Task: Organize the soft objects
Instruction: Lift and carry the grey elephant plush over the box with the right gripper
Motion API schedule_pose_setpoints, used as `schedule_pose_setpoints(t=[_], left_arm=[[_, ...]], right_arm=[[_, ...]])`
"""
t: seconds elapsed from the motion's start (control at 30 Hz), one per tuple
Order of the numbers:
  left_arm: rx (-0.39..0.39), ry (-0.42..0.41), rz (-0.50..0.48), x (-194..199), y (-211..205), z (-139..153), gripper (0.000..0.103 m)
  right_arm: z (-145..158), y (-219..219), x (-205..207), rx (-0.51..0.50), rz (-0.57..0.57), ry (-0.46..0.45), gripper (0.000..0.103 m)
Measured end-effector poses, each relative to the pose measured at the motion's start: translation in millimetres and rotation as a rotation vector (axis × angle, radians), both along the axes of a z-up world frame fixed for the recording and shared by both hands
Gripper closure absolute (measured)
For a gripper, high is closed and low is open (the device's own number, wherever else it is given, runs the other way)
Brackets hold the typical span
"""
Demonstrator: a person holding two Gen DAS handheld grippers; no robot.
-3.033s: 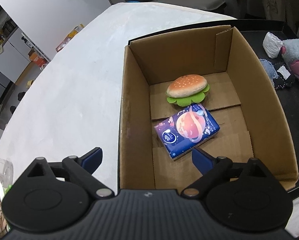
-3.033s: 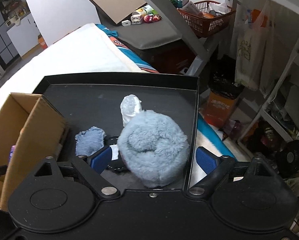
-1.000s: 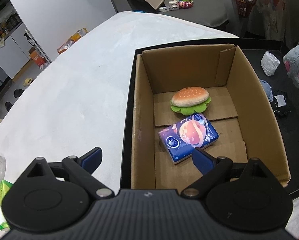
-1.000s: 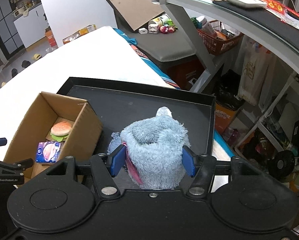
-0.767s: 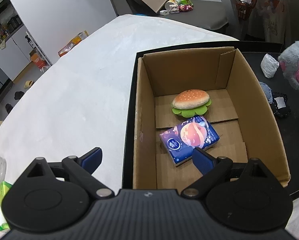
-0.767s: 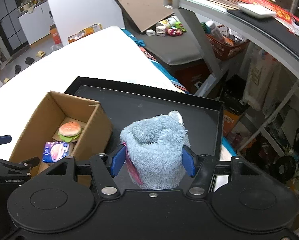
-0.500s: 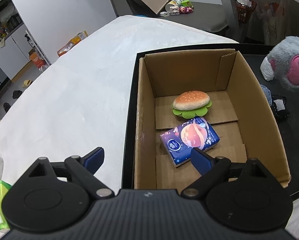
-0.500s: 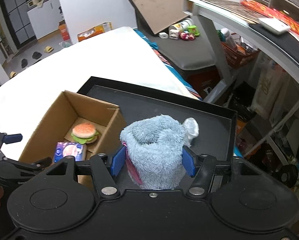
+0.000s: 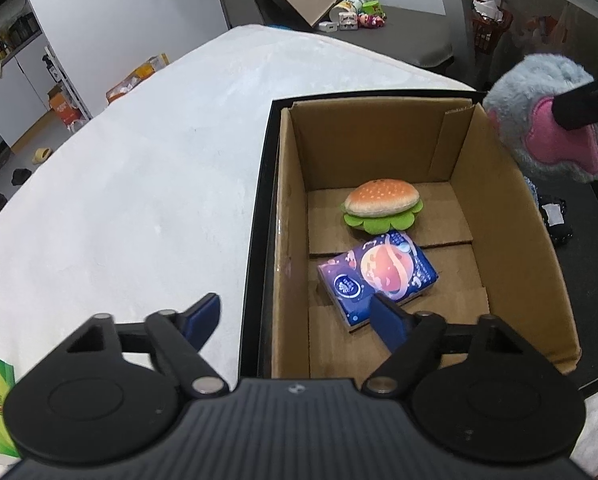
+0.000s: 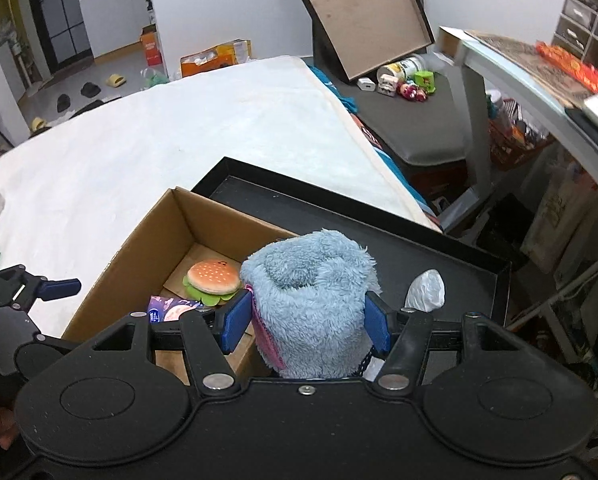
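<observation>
Plush toy (image 10: 311,300) carried at the cardboard box (image 9: 511,240) rim.

The right gripper (image 10: 305,322) is angled steeply downward and is clamped on the blue plush toy, whose fur bulges between the two blue pads; the toy is held above the box's right wall, over the black tray (image 10: 459,276). The left gripper (image 9: 295,316) is pointed down at the box's near left corner, its jaws are closing and nothing is pressed between them. Inside the box a plush hamburger (image 9: 381,208) is seen at the far end, with a blue tissue pack (image 9: 377,280) lying just beside it. A white bundle (image 10: 425,290) and a dark item (image 9: 555,220) are left on the tray.
</observation>
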State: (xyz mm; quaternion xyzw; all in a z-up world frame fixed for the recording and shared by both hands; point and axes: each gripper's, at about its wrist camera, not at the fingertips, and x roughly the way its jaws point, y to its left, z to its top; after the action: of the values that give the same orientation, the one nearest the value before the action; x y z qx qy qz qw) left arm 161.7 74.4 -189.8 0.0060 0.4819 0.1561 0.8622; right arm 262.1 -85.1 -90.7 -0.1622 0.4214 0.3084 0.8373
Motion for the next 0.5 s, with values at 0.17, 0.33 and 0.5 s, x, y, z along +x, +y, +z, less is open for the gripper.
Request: schedule_pose_setpoints(t=[0.17,0.33,0.5], left_arm=[[-0.021,0.018,0.000,1,3,-4,0.046],[-0.055,0.021,0.002,-1,6,-6,0.059],[-0.093,0.012,0.009,-3,12,-6,0.072]], right_arm=[[5,11,-2,-0.023,0.002,-0.025,0.045],[11,16,-4,-0.030,0.007,-0.038,0.046],[16,29,-9,-0.034,0.030,-0.052,0.046]])
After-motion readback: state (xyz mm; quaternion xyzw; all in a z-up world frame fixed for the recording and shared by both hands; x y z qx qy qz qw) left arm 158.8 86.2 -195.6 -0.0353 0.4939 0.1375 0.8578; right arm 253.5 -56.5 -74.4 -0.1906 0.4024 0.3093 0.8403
